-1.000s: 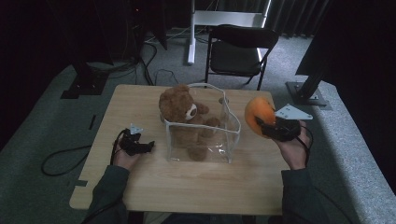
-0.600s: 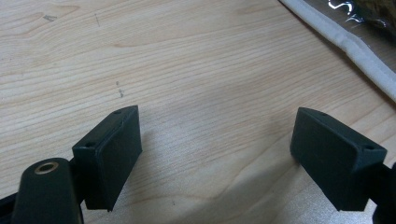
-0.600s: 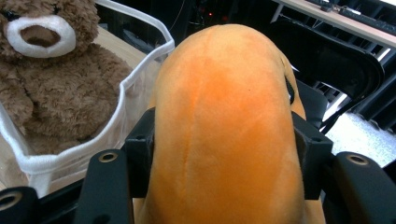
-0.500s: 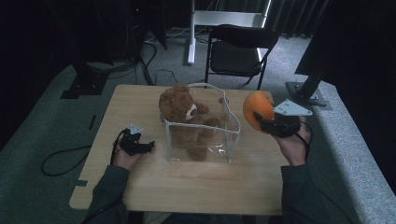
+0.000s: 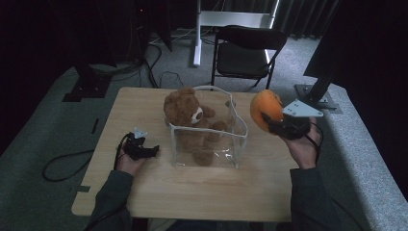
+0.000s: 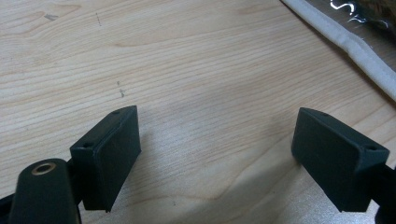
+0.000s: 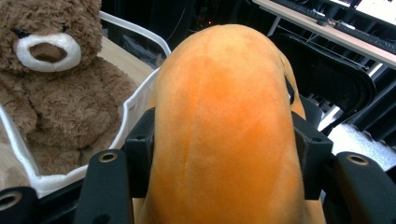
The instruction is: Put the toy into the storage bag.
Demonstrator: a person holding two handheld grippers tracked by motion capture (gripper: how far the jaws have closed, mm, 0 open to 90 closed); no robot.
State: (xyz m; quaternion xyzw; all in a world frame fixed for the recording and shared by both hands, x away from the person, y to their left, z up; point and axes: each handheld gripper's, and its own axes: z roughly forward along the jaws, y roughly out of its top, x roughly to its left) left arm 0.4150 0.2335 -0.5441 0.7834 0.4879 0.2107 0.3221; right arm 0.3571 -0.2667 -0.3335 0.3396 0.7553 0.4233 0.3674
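Since the earlier frames the right hand-held gripper [image 5: 269,118] has carried the orange plush toy [image 5: 265,108] slightly toward the clear bag [image 5: 208,161], its jaws pinching the toy's sides. The toy hangs above the table [image 5: 192,192], just beside the bag's right rim, its long axis upright. The bag's opening, where 1 teddy bear [image 5: 190,113] sits, lies to the toy's left. The left hand-held gripper [image 5: 144,150] rests spread, empty, farther off.
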